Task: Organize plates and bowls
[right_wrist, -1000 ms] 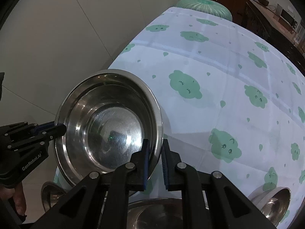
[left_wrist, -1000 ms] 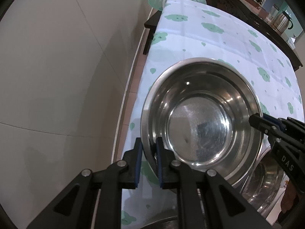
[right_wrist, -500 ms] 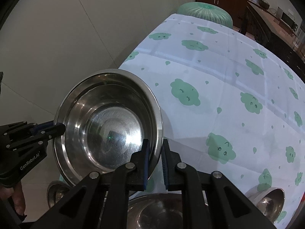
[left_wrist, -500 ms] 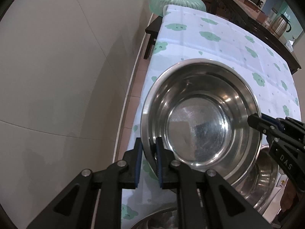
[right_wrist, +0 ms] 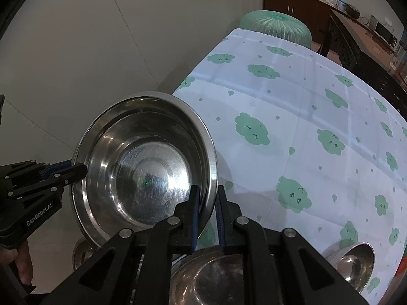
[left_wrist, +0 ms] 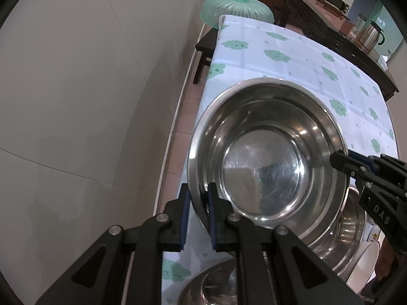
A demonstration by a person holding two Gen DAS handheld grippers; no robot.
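A large steel bowl (left_wrist: 264,157) is held in the air between both grippers, tilted so its inside faces the cameras. My left gripper (left_wrist: 197,218) is shut on its near rim in the left wrist view. My right gripper (right_wrist: 206,218) is shut on the opposite rim (right_wrist: 211,167); it shows at the right of the left wrist view (left_wrist: 340,160). The left gripper shows at the left of the right wrist view (right_wrist: 76,169). More steel bowls lie below: one (left_wrist: 348,228) under the held bowl, one (right_wrist: 213,277) beneath my right gripper, a small one (right_wrist: 352,259) at the right.
The table (right_wrist: 305,127) has a white cloth with green cloud prints. A green plastic stool (left_wrist: 236,10) stands at its far end. A tiled wall (left_wrist: 89,89) runs along the left. A dark sideboard (left_wrist: 338,33) with a kettle (left_wrist: 370,34) stands at the right.
Both grippers have risen with the bowl still held between them; more of the table and room shows beyond it. The grips have not changed.
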